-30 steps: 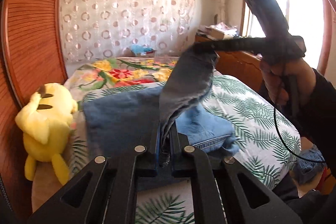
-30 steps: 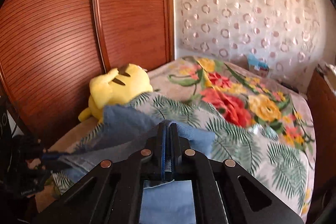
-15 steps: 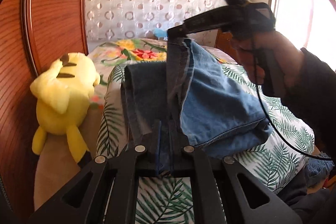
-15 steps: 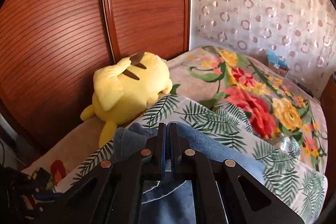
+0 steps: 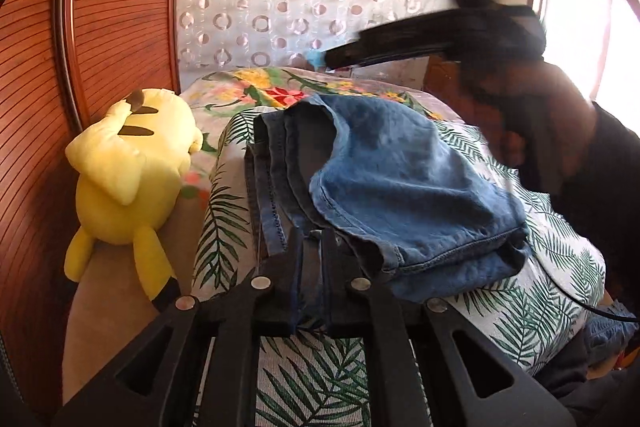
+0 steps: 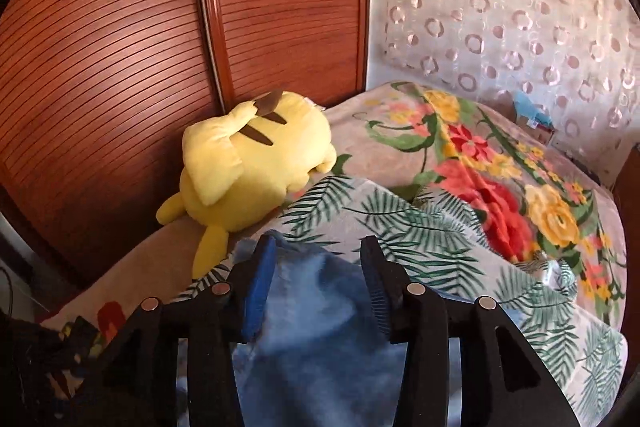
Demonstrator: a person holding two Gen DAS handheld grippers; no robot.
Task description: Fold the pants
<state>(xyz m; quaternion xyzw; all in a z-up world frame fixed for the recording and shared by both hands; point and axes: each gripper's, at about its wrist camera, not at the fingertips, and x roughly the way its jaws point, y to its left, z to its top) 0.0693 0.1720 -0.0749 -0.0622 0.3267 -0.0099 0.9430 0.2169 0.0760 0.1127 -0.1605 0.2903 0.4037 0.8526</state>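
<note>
The blue denim pants (image 5: 392,187) lie folded in layers on the leaf-print bedspread (image 5: 532,311). My left gripper (image 5: 312,239) is shut on the near edge of the pants, with dark denim pinched between the fingers. My right gripper (image 6: 318,247) is open, its jaws wide apart just above the pants (image 6: 320,327), and holds nothing. In the left wrist view the right gripper (image 5: 332,61) is blurred, raised above the far end of the pants.
A yellow plush toy (image 5: 132,179) lies left of the pants against the wooden wardrobe doors (image 5: 100,27); it also shows in the right wrist view (image 6: 256,163). A floral blanket (image 6: 500,171) covers the bed's far end. A window (image 5: 592,39) is at right.
The lifted pant leg has been laid over the rest of the pants. My right gripper has opened, let go of the fabric and risen. My left gripper stays shut on the edge.
</note>
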